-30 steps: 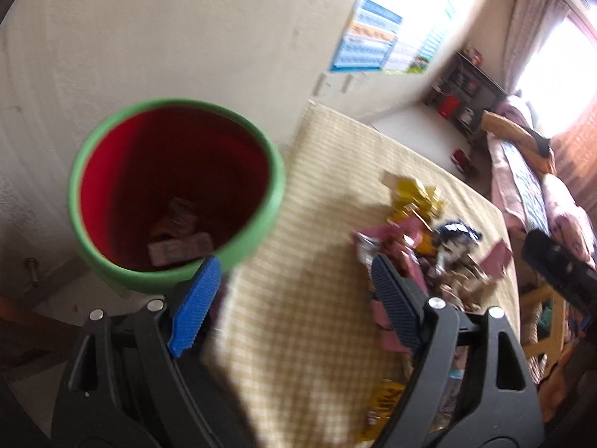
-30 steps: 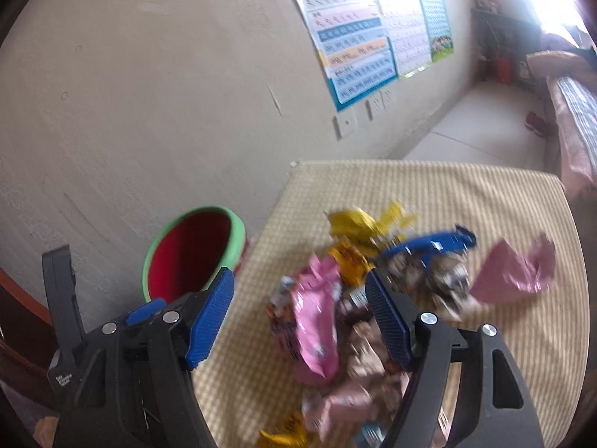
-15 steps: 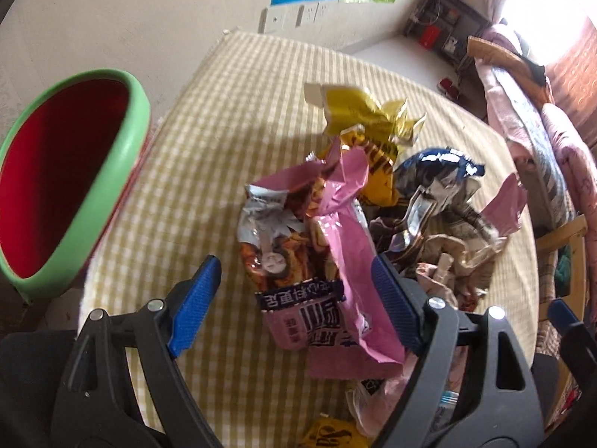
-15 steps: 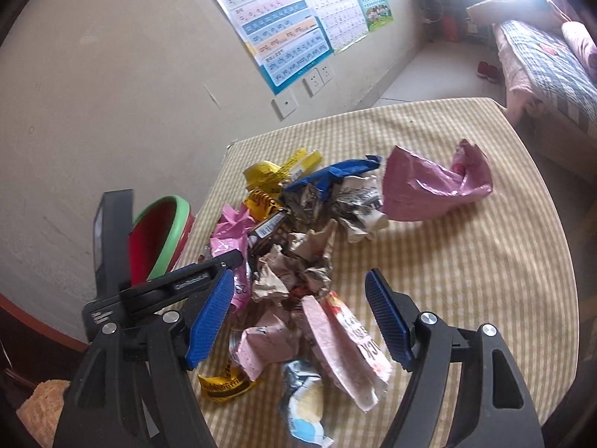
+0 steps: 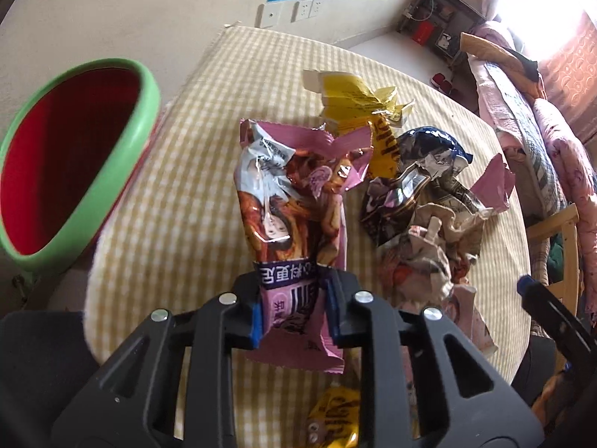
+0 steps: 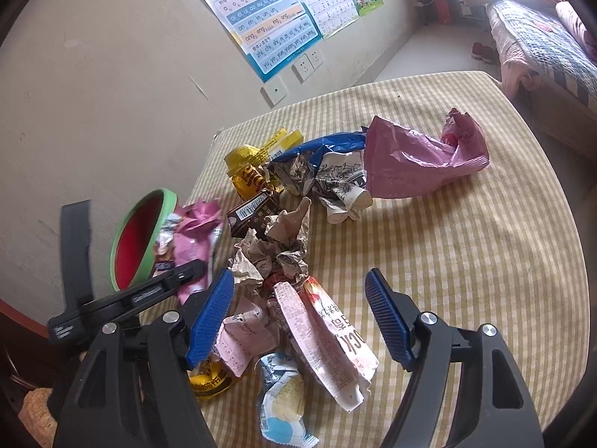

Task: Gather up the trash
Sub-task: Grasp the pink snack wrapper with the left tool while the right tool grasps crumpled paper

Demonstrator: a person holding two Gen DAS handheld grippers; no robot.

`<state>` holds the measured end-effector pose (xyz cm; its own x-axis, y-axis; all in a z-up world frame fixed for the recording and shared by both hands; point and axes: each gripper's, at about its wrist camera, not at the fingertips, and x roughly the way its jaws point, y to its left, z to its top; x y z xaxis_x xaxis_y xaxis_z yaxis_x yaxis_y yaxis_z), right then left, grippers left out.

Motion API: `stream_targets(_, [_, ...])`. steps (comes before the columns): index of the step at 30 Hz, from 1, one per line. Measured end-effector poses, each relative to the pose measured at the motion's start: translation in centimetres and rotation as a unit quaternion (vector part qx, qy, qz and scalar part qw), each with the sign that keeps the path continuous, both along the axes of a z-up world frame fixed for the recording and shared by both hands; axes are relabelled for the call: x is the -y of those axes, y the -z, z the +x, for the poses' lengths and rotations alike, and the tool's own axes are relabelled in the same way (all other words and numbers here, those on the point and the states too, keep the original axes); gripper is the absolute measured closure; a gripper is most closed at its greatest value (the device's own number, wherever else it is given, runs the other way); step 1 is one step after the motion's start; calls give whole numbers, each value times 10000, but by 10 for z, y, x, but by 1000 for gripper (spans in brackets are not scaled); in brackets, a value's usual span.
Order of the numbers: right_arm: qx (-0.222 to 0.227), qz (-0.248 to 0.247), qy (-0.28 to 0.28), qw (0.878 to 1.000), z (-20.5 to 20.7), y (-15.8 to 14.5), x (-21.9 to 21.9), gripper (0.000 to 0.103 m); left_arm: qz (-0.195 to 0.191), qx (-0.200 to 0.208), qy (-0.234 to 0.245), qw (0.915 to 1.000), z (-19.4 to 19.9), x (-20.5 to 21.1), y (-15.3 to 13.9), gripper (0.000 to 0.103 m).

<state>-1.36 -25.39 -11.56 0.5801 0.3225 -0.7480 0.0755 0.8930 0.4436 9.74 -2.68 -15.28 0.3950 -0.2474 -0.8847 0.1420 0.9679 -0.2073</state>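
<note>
My left gripper is clamped on the near end of a crinkled pink-and-brown foil snack wrapper, which lies lengthwise on the yellow checked tablecloth; the rest of the wrapper heap sits just to its right. My right gripper hangs with its jaws wide apart over a flat pale-pink printed packet, pressing on nothing.

What worries me is the hold: the pads pinch only the wrapper's tail, so slick foil could slide out on the way to the red bin with the green rim, which stands beyond the table's left edge. The wrapper's far end touches the yellow crumpled wrapper and may drag it along.

The bin's contents and base are out of view. I can't quite tell whether a second layer is caught between the left pads. A gold packet below the gripper is mostly hidden.
</note>
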Motion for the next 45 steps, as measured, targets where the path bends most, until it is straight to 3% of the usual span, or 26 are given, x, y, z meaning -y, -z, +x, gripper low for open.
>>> stream_targets(5, [-69,-245,-286,9993,20,4,-12,32,-2,136,-148,9998,-11,-10,-7,73])
stream_targets(13, [-59,-481,-808,9956,47,7,-38,20,-26,152,-209,9997,-11,-14,-2,65])
stream_targets(18, [-278,-628,-926,9933,62,18,-47,20,-85,190,-236,9995,-14,-19,-3,52])
stream_targets(23, [-359,-833,-1067,9901,67,25,-56,20,-117,115,-179,9997,-21,-17,-3,45])
stream_targets(28, [-432,-818,-1148,9891,67,33,-60,58,2,-154,-109,9998,-21,-15,10,45])
stream_targets(31, [-364,-747,-1094,9905,65,32,-58,69,-30,-255,-70,9996,-21,-15,14,65])
stream_targets(34, [-269,-699,-1029,9919,57,25,-53,80,-156,-188,-59,9997,-22,-17,11,72])
stream_targets(37, [-111,-546,-957,9938,47,13,-50,86,-230,108,-85,9996,-26,-20,-2,74])
stream_targets(40, [72,-434,-912,9949,39,-2,-49,98,-208,433,-136,9988,-29,-23,-18,74])
stream_targets(45, [439,-432,-946,9936,32,-31,-55,99,-183,833,-232,9961,-35,-31,-40,74])
